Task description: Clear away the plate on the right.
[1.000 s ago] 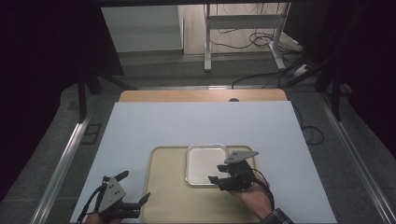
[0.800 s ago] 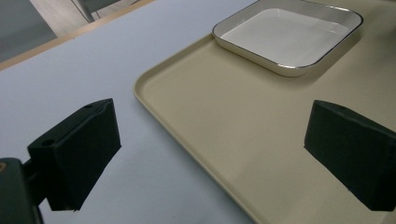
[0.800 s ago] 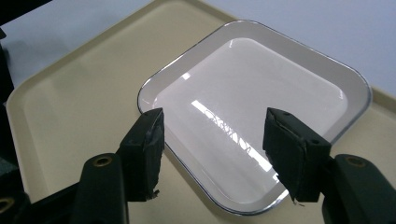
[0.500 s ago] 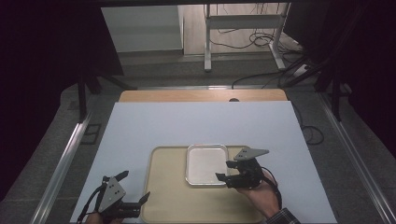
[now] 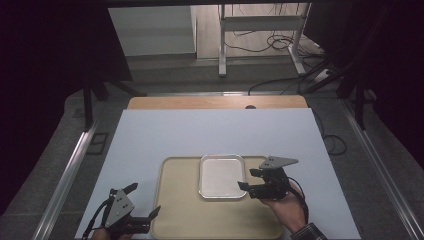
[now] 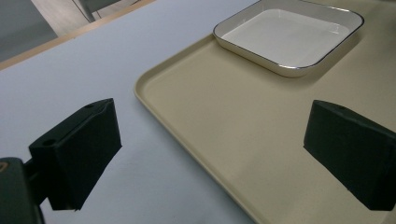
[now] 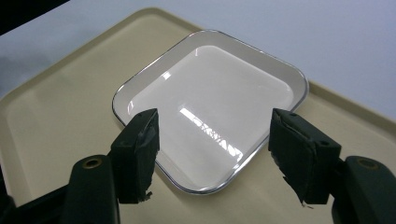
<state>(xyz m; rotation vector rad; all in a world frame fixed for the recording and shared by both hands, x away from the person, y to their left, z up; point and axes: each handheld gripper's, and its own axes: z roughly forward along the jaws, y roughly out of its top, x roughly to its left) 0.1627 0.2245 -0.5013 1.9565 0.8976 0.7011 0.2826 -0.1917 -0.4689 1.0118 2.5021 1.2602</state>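
Note:
A white square plate [image 5: 222, 176] with a thin silver rim lies on the far part of a beige tray [image 5: 180, 220]. My right gripper [image 5: 248, 179] stands open at the plate's right edge, held by a hand. In the right gripper view the plate [image 7: 210, 93] lies on the tray [image 7: 60, 116], and my right gripper [image 7: 215, 154] has its jaws spread wide over the plate's near corner, gripping nothing. My left gripper [image 5: 143, 200] is open at the tray's near left corner. In the left gripper view my left gripper [image 6: 212, 154] straddles the tray's edge [image 6: 159, 100], with the plate [image 6: 289, 37] farther off.
The tray rests on a pale blue-white table top [image 5: 210, 132] with a wooden strip [image 5: 215, 102] along its far edge. Beyond it are a dark floor, cables [image 5: 280, 42] and metal stand legs [image 5: 222, 45]. Rails [image 5: 65, 175] run along both sides.
My right gripper has drawn a little to the right, from over the plate's right side to its edge. The left gripper has hardly moved.

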